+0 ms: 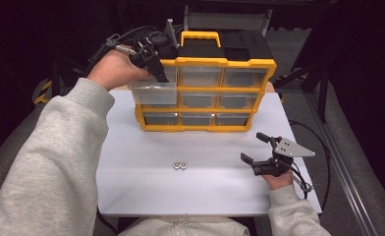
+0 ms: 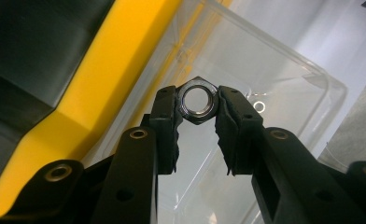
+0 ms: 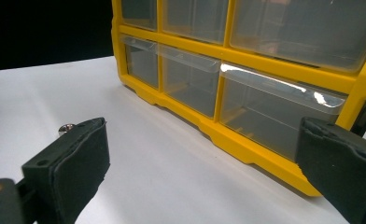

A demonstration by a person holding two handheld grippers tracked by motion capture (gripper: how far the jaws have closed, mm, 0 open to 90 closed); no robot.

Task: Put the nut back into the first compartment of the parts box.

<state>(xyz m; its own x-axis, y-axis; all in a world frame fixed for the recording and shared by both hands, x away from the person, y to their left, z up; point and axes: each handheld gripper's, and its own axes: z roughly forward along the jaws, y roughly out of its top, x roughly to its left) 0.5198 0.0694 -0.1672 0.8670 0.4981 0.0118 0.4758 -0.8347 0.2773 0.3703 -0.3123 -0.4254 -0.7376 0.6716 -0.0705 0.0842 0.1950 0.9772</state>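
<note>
Where the white tabletop [image 1: 131, 196] ends, the room falls away into near-black, with only dim stands and cables showing. My left gripper [image 2: 198, 122] is closed on a hexagonal steel nut [image 2: 198, 100], shiny and threaded, held over the clear plastic drawer [image 1: 153, 92] pulled out of the yellow organizer [image 1: 225, 62] near the tabletop's far edge. A small ring-shaped piece [image 2: 259, 107] lies in the drawer, too blurred to name. My right gripper [image 1: 257, 147] rests near the right edge, wide open and empty. Two more nuts [image 1: 180, 165] sit mid-tabletop, towards the near edge.
</note>
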